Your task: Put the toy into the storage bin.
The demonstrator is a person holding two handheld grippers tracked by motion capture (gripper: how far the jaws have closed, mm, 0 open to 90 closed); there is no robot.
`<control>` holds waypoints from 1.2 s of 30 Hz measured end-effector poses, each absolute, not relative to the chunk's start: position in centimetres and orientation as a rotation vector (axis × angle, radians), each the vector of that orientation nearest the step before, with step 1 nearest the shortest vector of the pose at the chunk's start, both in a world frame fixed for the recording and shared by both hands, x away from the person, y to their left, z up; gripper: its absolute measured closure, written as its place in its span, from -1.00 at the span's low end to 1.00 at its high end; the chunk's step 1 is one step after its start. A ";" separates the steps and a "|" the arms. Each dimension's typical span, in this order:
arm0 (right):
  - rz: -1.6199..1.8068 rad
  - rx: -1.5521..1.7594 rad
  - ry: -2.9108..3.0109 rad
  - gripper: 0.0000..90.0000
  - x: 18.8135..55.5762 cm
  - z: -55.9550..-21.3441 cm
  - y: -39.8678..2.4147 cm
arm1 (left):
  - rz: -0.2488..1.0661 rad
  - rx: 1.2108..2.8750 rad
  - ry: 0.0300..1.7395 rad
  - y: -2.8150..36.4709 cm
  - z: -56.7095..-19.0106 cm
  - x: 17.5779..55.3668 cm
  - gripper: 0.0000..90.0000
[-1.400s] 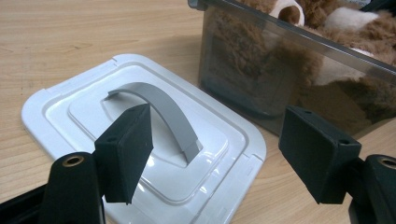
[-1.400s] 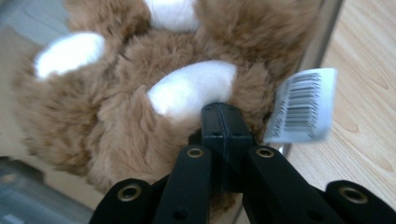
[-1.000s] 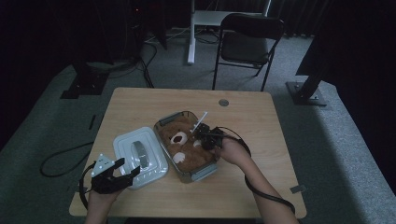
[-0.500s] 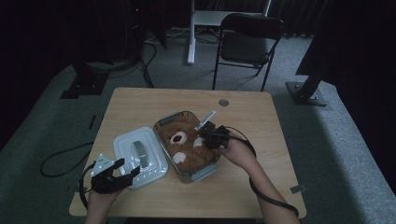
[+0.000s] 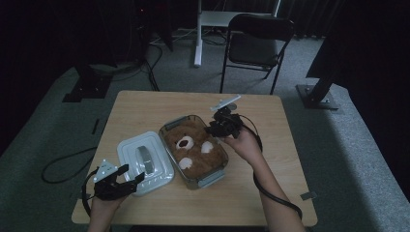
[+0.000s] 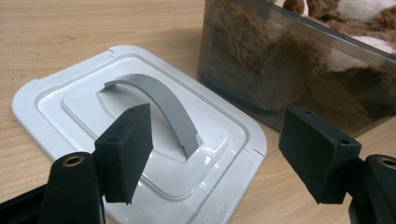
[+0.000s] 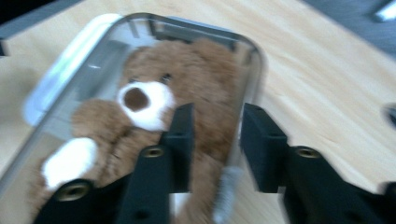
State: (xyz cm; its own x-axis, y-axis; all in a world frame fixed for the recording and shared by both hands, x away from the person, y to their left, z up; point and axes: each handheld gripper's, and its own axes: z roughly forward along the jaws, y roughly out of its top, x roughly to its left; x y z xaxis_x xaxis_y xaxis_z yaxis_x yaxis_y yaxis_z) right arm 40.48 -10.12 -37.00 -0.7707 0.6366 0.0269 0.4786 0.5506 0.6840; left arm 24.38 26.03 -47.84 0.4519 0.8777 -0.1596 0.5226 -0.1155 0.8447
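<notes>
A brown teddy bear (image 5: 189,147) (image 7: 154,100) lies face up in a clear plastic container (image 5: 212,178) (image 7: 254,60) (image 6: 280,70) at the middle of the table. Beside it on the left lies its white lid (image 5: 145,164) (image 6: 79,93) with a grey arched handle (image 6: 161,100). My right gripper (image 5: 213,129) (image 7: 215,121) hovers above the bear's body at the container's right rim. Its jaws have just been opening and stand partly apart with nothing between them. My left gripper (image 5: 126,180) (image 6: 215,140) rests low at the lid's near corner, open, its jaws pointing at the handle.
The wooden table (image 5: 145,104) has bare surface behind and to the right of the container. A black folding chair (image 5: 258,43) stands beyond the far edge. Cables and stand bases lie on the grey carpet around the table.
My right gripper has lifted up off the bear and its jaws have spread apart, leaving the bear in the container. The left gripper and the lid have stayed put.
</notes>
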 end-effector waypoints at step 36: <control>1.041 0.986 2.507 -0.22 39.4 -39.1 -11.7 | 0.480 1.776 1.248 26.5 -48.5 24.5 -0.39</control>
State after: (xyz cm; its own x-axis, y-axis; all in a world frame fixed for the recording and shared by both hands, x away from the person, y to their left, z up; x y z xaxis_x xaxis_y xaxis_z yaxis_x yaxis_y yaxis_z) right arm 39.40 -11.67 -39.11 -0.7386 0.6738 0.0243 0.4928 0.5150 0.7013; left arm 24.54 26.47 -48.49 0.4184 0.8925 -0.1687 0.5491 -0.1006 0.8296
